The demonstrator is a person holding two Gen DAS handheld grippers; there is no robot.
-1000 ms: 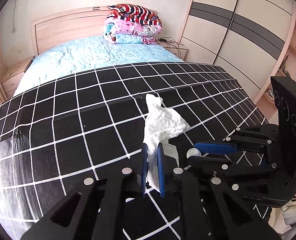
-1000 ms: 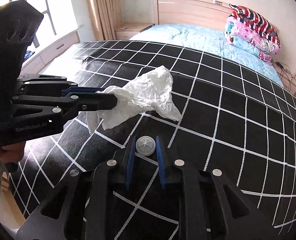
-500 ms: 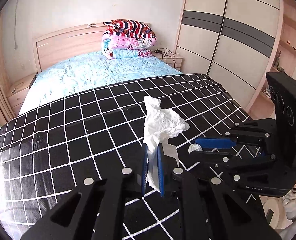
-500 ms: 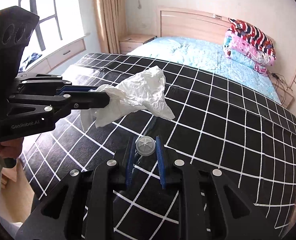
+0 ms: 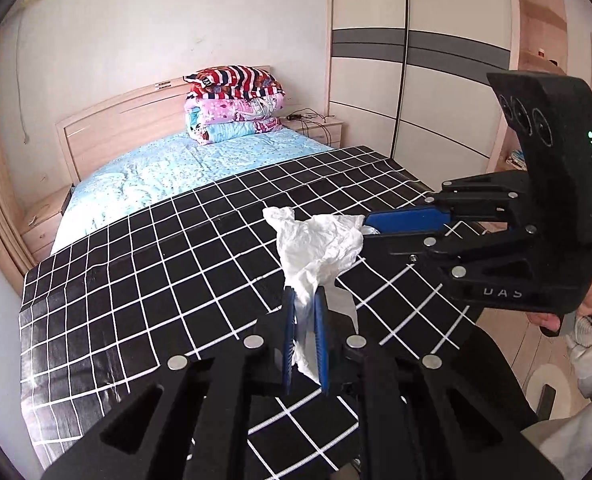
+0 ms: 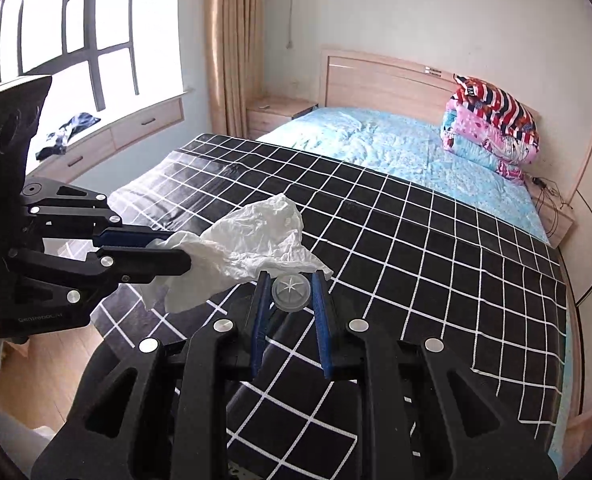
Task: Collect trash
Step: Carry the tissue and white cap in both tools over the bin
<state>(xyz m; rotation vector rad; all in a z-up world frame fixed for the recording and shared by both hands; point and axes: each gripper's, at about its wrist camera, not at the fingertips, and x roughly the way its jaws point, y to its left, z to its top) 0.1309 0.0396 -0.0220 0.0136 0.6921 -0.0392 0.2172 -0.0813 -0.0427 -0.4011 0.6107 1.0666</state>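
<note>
My left gripper (image 5: 305, 296) is shut on a crumpled white tissue (image 5: 318, 246) and holds it in the air above the foot of the bed. The tissue also shows in the right wrist view (image 6: 248, 240), clamped in the left gripper (image 6: 176, 250). My right gripper (image 6: 290, 280) is shut on a small clear plastic cap (image 6: 291, 291), held just right of the tissue. In the left wrist view the right gripper (image 5: 370, 228) sits beside the tissue, which mostly hides the cap.
A black blanket with a white grid (image 5: 176, 264) covers the lower bed; a blue sheet (image 6: 396, 148) and stacked folded quilts (image 5: 234, 104) lie near the headboard. A wardrobe (image 5: 416, 60) stands right, a window and drawers (image 6: 108, 140) left. Wooden floor (image 6: 48, 364) lies below.
Both grippers have risen and pulled back from the bed together, each keeping its item. More of the room and floor shows now.
</note>
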